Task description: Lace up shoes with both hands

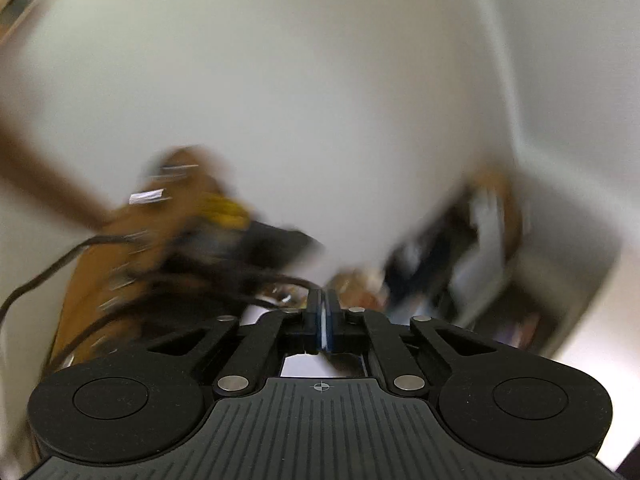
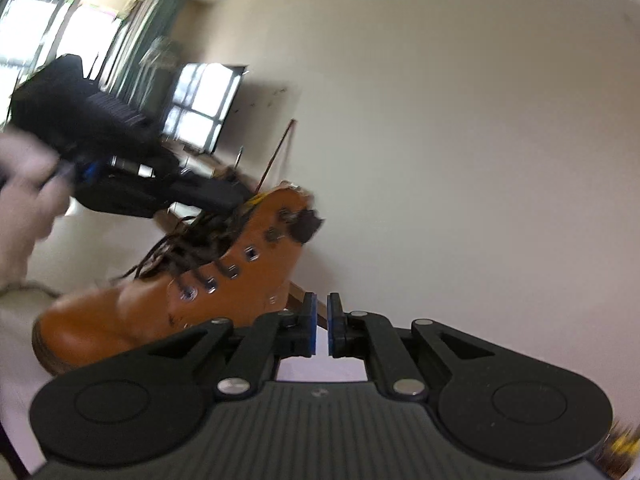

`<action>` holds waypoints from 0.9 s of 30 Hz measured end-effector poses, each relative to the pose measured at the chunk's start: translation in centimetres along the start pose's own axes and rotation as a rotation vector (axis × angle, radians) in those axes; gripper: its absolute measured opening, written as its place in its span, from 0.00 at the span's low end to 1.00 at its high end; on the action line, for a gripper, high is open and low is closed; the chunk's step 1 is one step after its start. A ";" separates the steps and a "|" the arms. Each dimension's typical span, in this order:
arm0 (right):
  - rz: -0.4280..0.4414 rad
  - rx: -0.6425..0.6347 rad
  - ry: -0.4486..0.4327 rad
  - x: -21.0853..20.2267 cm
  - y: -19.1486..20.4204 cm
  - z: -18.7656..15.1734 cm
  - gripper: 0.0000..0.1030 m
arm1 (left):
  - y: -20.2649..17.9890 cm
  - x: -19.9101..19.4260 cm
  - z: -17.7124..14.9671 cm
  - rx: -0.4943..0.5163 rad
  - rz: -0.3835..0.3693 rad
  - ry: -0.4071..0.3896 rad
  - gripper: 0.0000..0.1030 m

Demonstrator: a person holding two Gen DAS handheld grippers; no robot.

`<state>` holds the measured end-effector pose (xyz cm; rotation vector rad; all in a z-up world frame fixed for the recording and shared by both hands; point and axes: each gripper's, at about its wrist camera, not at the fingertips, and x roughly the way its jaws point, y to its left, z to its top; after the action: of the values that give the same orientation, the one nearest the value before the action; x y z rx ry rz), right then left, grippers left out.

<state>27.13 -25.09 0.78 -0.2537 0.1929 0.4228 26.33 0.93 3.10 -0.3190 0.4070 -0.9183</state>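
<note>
In my left wrist view the left gripper (image 1: 322, 312) has its fingers pressed together, and a dark lace (image 1: 224, 280) runs right up to the tips; it seems to be pinched there, but the picture is too blurred for me to be sure. The lace goes off to the left toward the tan boot (image 1: 132, 240), which lies low on the left side of this view and is strongly smeared. I can see a yellow tab (image 1: 226, 208) near the top of the boot. To the right there are some dark and white things, too blurred to name.

In my right wrist view the right gripper (image 2: 319, 320) has its fingers slightly apart with only a narrow gap, and nothing is between them. The boot (image 2: 160, 304) stands just ahead and to the left, toe pointing left, with loose laces (image 2: 180, 252) over its tongue. The left gripper (image 2: 208, 196) reaches down into these laces from the upper left, held by a hand (image 2: 28, 184). Behind are a window (image 2: 60, 32) and a pale wall (image 2: 460, 140)
</note>
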 end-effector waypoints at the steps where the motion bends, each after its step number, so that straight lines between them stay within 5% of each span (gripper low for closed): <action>1: 0.026 0.050 -0.007 -0.3 -0.9 0.4 0.07 | -2.1 1.0 -0.3 0.160 0.032 0.063 0.00; 4: 0.129 0.169 -0.019 -0.7 -3.1 1.8 0.15 | -6.2 3.5 -3.1 0.474 0.080 0.220 0.01; 8: 0.261 0.133 0.011 0.2 -2.5 3.8 0.15 | -5.2 2.3 -3.9 0.360 0.084 0.207 0.01; 13: 0.412 0.052 0.156 4.5 1.0 6.0 0.22 | -2.3 -2.5 -4.1 0.231 0.186 0.148 0.01; 16: 0.418 0.024 0.229 6.8 3.0 6.6 0.23 | -0.5 -5.6 -4.2 0.154 0.242 0.114 0.01; 24: 0.329 -0.005 0.360 9.8 6.6 6.4 0.21 | 1.4 -9.4 -3.9 0.086 0.242 0.025 0.02; 26: 0.301 0.008 0.365 10.5 6.8 6.7 0.02 | 1.8 -10.3 -3.5 0.078 0.235 0.016 0.02; 27: 0.294 0.022 0.358 10.3 6.7 6.9 0.03 | 1.8 -10.1 -3.4 0.069 0.233 0.008 0.02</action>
<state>34.42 -13.37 3.55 -0.2798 0.5905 0.6650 20.49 9.89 1.40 -0.1994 0.4095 -0.7037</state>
